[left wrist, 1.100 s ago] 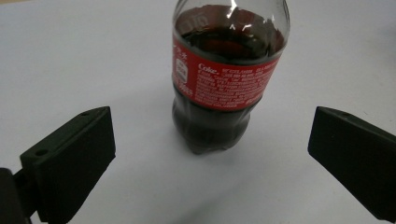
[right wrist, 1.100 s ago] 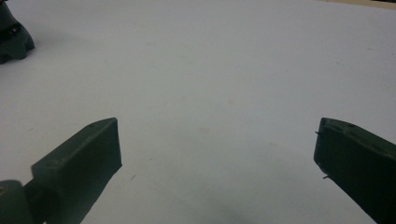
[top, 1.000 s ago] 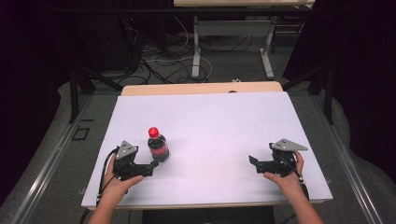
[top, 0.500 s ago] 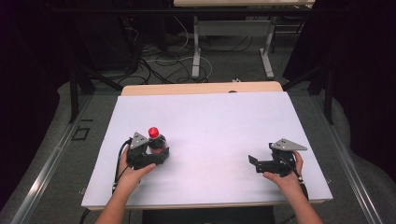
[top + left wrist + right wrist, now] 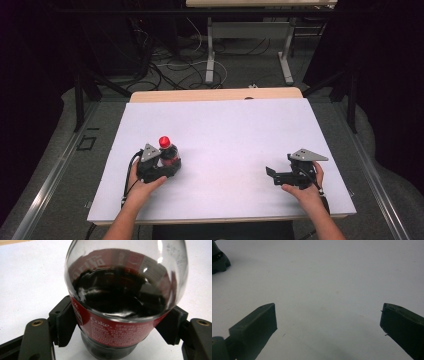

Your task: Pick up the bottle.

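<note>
The cola bottle (image 5: 122, 297) loses its neck and cap past the left gripper view's top edge.

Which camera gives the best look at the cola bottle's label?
The left gripper view: the cola bottle is close up there, its red label readable, with the left gripper shut on it at label height. The high view shows the bottle small, with its red cap. The right gripper view looks across the white table.

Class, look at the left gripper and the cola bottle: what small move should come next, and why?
Probably a slow, straight lift. The left gripper has just closed, and its pads now press both sides of the cola bottle at the label, which stands upright on the table. The right gripper rests open, well apart.
</note>
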The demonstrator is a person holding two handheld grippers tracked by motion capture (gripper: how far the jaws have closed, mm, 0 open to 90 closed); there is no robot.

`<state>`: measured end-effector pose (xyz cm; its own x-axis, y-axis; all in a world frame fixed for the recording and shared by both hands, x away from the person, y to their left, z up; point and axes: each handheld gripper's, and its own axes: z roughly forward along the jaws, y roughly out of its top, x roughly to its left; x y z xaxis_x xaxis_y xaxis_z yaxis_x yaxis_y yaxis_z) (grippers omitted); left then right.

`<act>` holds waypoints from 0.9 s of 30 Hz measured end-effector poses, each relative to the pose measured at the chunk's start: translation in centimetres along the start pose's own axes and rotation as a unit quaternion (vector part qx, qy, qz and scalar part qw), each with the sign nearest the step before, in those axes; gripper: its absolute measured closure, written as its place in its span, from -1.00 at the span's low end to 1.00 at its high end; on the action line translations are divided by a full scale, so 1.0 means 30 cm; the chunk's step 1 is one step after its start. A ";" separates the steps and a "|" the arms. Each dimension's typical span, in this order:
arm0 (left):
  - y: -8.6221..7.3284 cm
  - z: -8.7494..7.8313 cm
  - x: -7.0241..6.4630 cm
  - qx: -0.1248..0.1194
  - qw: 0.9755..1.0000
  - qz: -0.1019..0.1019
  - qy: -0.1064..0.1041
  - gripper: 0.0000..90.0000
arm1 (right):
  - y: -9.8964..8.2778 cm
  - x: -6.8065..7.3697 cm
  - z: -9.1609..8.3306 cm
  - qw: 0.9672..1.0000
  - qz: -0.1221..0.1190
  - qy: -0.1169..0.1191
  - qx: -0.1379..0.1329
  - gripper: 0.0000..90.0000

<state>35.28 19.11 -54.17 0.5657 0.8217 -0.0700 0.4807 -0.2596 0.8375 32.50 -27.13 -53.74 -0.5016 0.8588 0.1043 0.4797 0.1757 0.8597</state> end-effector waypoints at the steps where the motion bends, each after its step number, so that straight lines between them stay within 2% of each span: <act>1: 0.000 0.001 0.000 -0.001 1.000 0.001 0.001 -0.38 | 0.000 0.000 0.001 1.000 0.000 0.000 0.000 -1.00; 3: 0.000 -0.001 -0.001 -0.001 1.000 0.007 0.005 -0.38 | -0.001 0.001 0.002 1.000 0.001 0.001 0.000 -1.00; 10: 0.003 -0.001 0.000 -0.001 1.000 0.007 0.005 -0.36 | 0.000 0.004 0.003 1.000 -0.002 0.003 -0.001 -0.98; 13: 0.007 -0.001 -0.003 0.002 1.000 0.004 0.008 -0.36 | 0.000 0.006 0.006 1.000 -0.006 -0.001 -0.005 -0.97; 16: 0.011 -0.006 -0.007 0.006 1.000 -0.006 -0.002 -0.36 | 0.003 0.012 0.000 1.000 -0.004 0.001 0.000 -0.95; 19: 0.014 -0.003 -0.021 0.010 1.000 0.007 0.000 -0.36 | 0.005 0.017 0.002 1.000 -0.006 0.005 -0.004 -0.93; 27: 0.022 0.002 -0.078 0.019 0.999 0.027 -0.026 -0.36 | 0.008 0.027 0.002 1.000 -0.008 0.005 -0.005 -0.93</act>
<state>34.31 17.00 -53.48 0.6247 0.7790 -0.0532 0.4724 -0.3227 0.8202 32.26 -26.36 -53.50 -0.5169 0.8508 0.0951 0.4637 0.1849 0.8665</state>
